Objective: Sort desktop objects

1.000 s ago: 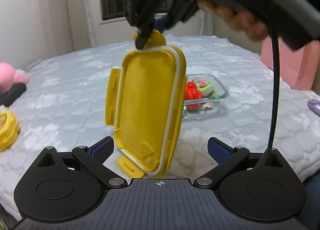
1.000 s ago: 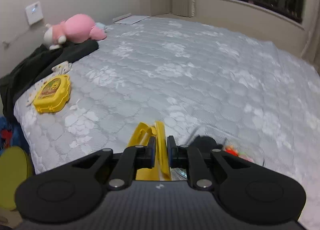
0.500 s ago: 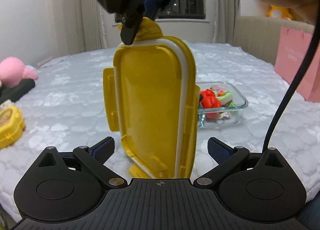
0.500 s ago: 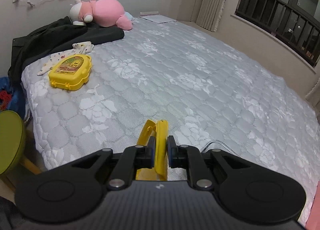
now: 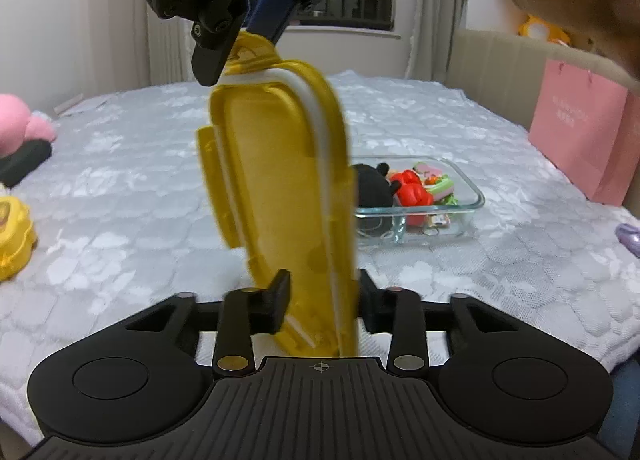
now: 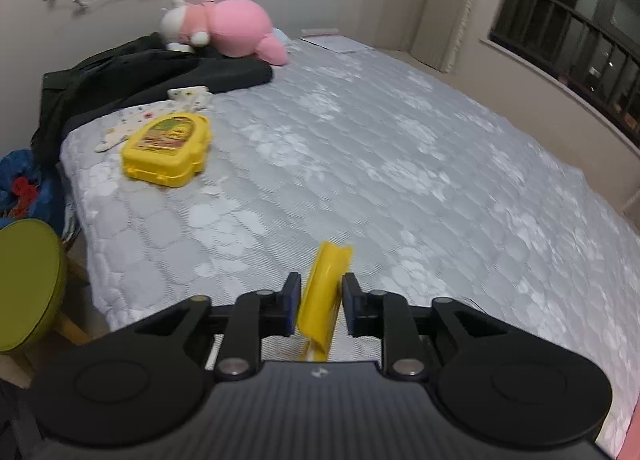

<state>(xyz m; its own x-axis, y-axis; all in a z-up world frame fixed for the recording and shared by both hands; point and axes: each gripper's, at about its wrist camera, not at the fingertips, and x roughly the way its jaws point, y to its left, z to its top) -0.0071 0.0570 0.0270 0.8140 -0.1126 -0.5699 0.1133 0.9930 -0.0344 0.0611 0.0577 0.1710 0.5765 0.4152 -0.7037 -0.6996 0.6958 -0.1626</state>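
A yellow lid [image 5: 276, 187] with a white seal hangs upright and nearly edge-on over the bed. My left gripper [image 5: 322, 296] is shut on its lower end, both pads pressed against it. From above, my right gripper [image 5: 244, 39] straddles the lid's top tab. In the right wrist view the right gripper [image 6: 320, 300] has its jaws opening, and the lid's tab [image 6: 324, 288] stands between the pads with small gaps on either side. Behind the lid, a glass container [image 5: 460, 215] holds a black plush and several small colourful toys.
A yellow lunch box [image 6: 168, 147] lies near the bed's left edge, beside black clothing [image 6: 160, 75] and a pink plush [image 6: 232, 25]. A pink bag [image 5: 580, 139] stands at the right, and a purple item [image 5: 630, 238] lies at the right edge. A green stool [image 6: 28, 284] stands beside the bed.
My left jaws went from wide open to shut on the lid's lower end. The right jaws eased apart around the top tab. The lid turned more edge-on.
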